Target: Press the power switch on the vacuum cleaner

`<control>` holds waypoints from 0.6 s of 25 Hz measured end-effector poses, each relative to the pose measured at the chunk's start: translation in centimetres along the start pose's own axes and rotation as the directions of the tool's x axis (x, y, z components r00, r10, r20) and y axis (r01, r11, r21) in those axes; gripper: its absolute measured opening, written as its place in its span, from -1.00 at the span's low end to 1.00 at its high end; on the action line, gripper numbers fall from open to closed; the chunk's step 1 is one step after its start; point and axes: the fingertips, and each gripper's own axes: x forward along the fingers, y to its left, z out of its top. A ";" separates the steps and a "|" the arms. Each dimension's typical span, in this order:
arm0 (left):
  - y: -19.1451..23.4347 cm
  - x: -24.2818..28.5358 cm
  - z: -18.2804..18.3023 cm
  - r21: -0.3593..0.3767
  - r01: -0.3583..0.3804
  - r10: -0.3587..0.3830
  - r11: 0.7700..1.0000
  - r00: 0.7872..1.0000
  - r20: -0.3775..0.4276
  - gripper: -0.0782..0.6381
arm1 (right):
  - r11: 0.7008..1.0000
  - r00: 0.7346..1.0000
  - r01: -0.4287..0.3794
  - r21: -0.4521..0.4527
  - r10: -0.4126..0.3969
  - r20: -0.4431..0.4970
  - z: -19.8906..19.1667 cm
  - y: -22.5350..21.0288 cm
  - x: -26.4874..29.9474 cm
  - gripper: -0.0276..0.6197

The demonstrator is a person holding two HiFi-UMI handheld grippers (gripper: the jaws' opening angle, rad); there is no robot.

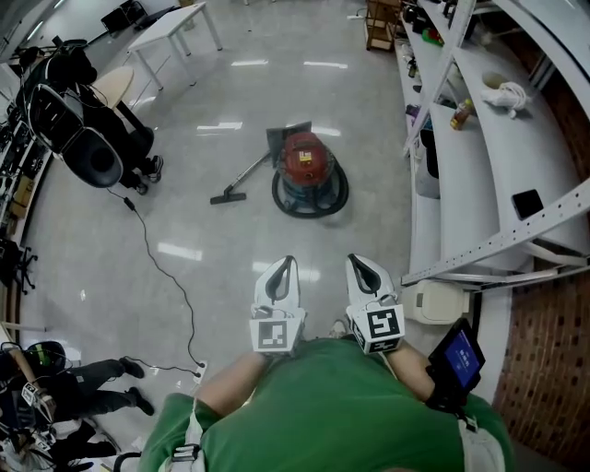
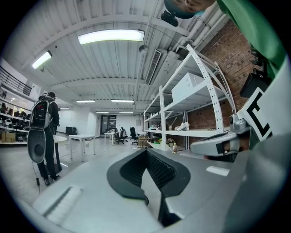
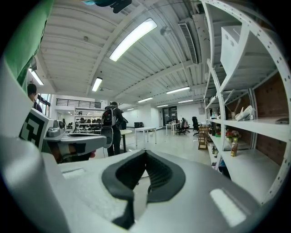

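Note:
The vacuum cleaner [image 1: 310, 173] is a red canister on a dark round base, standing on the floor some way ahead of me. Its hose runs left to a floor nozzle [image 1: 228, 196]. Its power switch is too small to make out. My left gripper [image 1: 289, 262] and right gripper [image 1: 353, 259] are held side by side close to my chest, well short of the vacuum. Both are shut with nothing between the jaws. In the left gripper view the left gripper [image 2: 146, 150] points across the room, and so does the right gripper [image 3: 145, 153] in its own view; neither shows the vacuum.
White shelving [image 1: 479, 138] lines the right side, with a white box [image 1: 433, 300] at its foot. A person with a backpack [image 1: 83, 138] stands at the left. A black cable [image 1: 171, 277] crosses the floor to a power strip [image 1: 198, 371]. A white table [image 1: 171, 28] stands far back.

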 end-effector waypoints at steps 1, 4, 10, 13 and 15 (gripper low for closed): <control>-0.3 0.3 0.1 0.003 -0.007 0.007 1.000 1.000 0.000 -0.76 | 1.000 1.000 -0.004 0.000 0.004 0.003 0.0 -0.4 0.0 -0.91; -1.0 1.0 0.2 0.015 -0.029 0.029 0.999 1.000 -0.004 -0.76 | 1.000 1.000 -0.022 0.000 0.022 0.010 0.1 -1.8 0.0 -0.91; -2.4 2.5 0.5 0.029 -0.074 0.074 0.997 0.997 -0.003 -0.76 | 0.999 0.999 -0.052 0.002 0.052 0.007 -0.1 -4.4 0.2 -0.91; -2.8 3.3 0.8 0.032 -0.092 0.092 0.995 0.996 0.001 -0.76 | 0.998 0.998 -0.063 0.005 0.063 -0.004 0.1 -5.6 0.5 -0.91; -2.9 3.8 0.9 0.035 -0.099 0.099 0.994 0.995 -0.002 -0.76 | 0.998 0.998 -0.067 0.004 0.067 -0.005 0.0 -6.2 0.7 -0.91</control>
